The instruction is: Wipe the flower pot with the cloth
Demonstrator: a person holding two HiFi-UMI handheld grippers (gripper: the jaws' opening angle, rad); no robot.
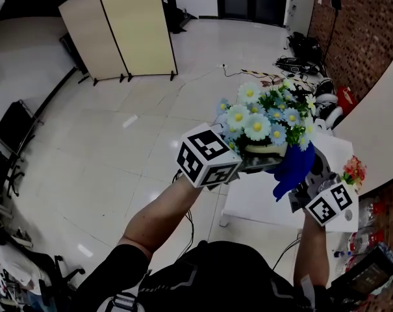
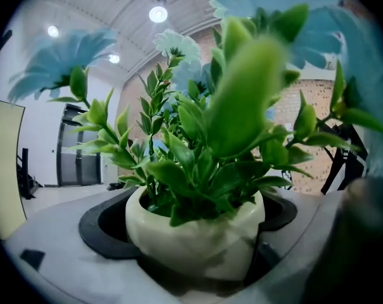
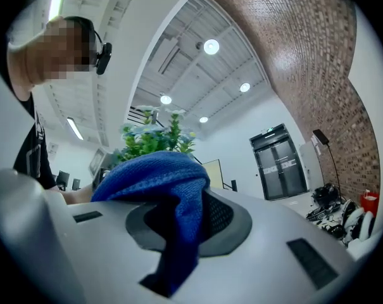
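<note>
A beige folding screen (image 1: pixel 121 28) stands at eleven o'clock, a brick wall (image 1: pixel 358 25) at one o'clock, a black chair (image 1: pixel 14 125) at nine, a white table (image 1: pixel 256 201) at five.

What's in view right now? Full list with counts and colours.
flower pot: 1, cream, held up off the table between the left gripper's jaws
flowers: 1 bunch, white and pale blue with green leaves, in the flower pot
cloth: 1, blue, in the right gripper, just right of the flower pot in the head view
table: 1, white, below both grippers
small flowers: 1 bunch, orange-red, at the table's right edge
folding screen: 1, beige, on the floor, upper left
brick wall: 1, red-brown, right side
left gripper: 1, grey, clamped on the flower pot
right gripper: 1, grey, clamped on the cloth
forearms: 2, bare, bottom centre
</note>
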